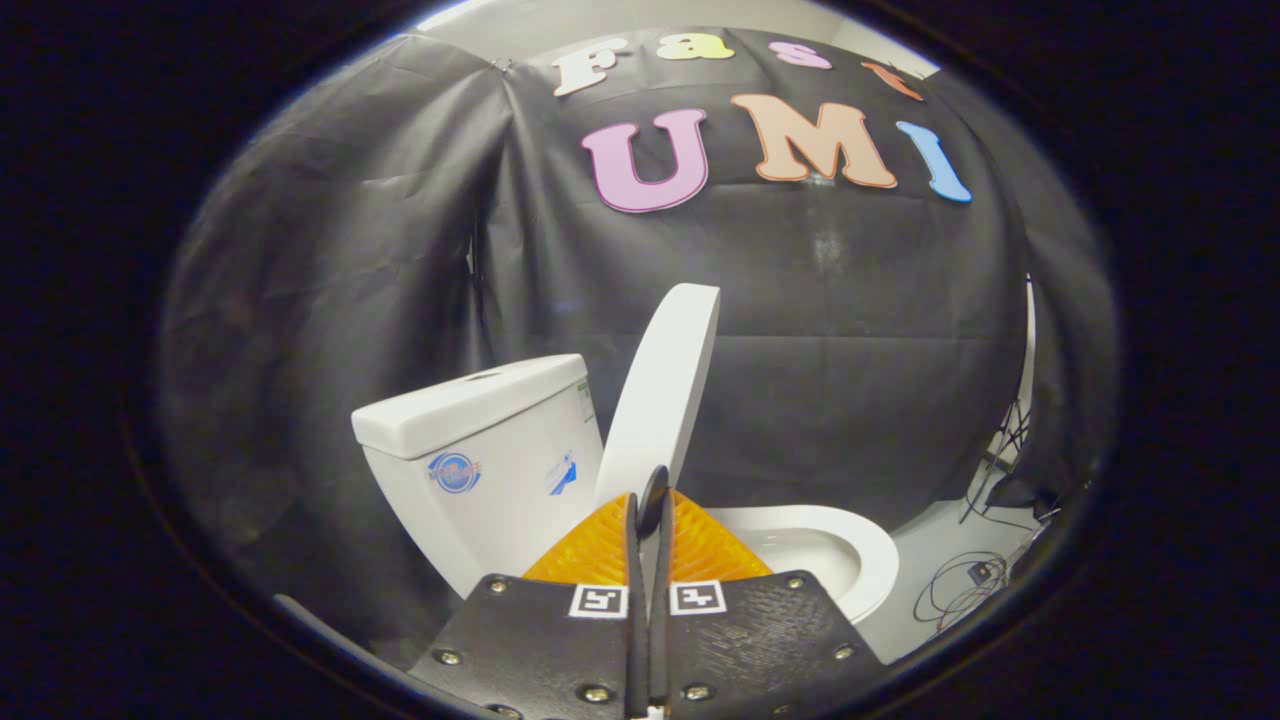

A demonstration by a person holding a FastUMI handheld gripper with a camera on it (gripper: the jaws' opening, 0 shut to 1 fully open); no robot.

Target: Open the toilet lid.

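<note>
Jaws (pixel 648 500) are pressed together with just a thin slit between them, nothing clamped. A small dark rounded piece shows at the tips; I can't tell what it is.

Lid (pixel 660 395) sits straight ahead at 12 o'clock, its lower end just beyond the tips. It may be touching them, but the fisheye view doesn't settle that. It is already raised steeply. Its long axis runs from the hinge end near the jaws up toward 1 o'clock, and the free end is the highest point. We see it close to edge-on, so the broad faces point roughly toward 9–10 and 3–4 o'clock.

Tank (pixel 480 455) is at 10–11 o'clock from the jaws, beside the lid with a gap at the top. The lid is not leaning on it yet.

Bowl (pixel 850 555) is at 2–3 o'clock, rim exposed and open.

Cables (pixel 965 590) lie on the floor beyond the bowl at 3 o'clock, well clear.

Judgement: the task is mostly done. What's left is tipping the lid's top end toward 10 o'clock until it rests on the tank. The push should go on the bowl-side face, across the long axis rather than along it. With closed jaws working as a blunt pusher, the risk is sliding off the narrow edge and the lid dropping back onto the bowl.
</note>
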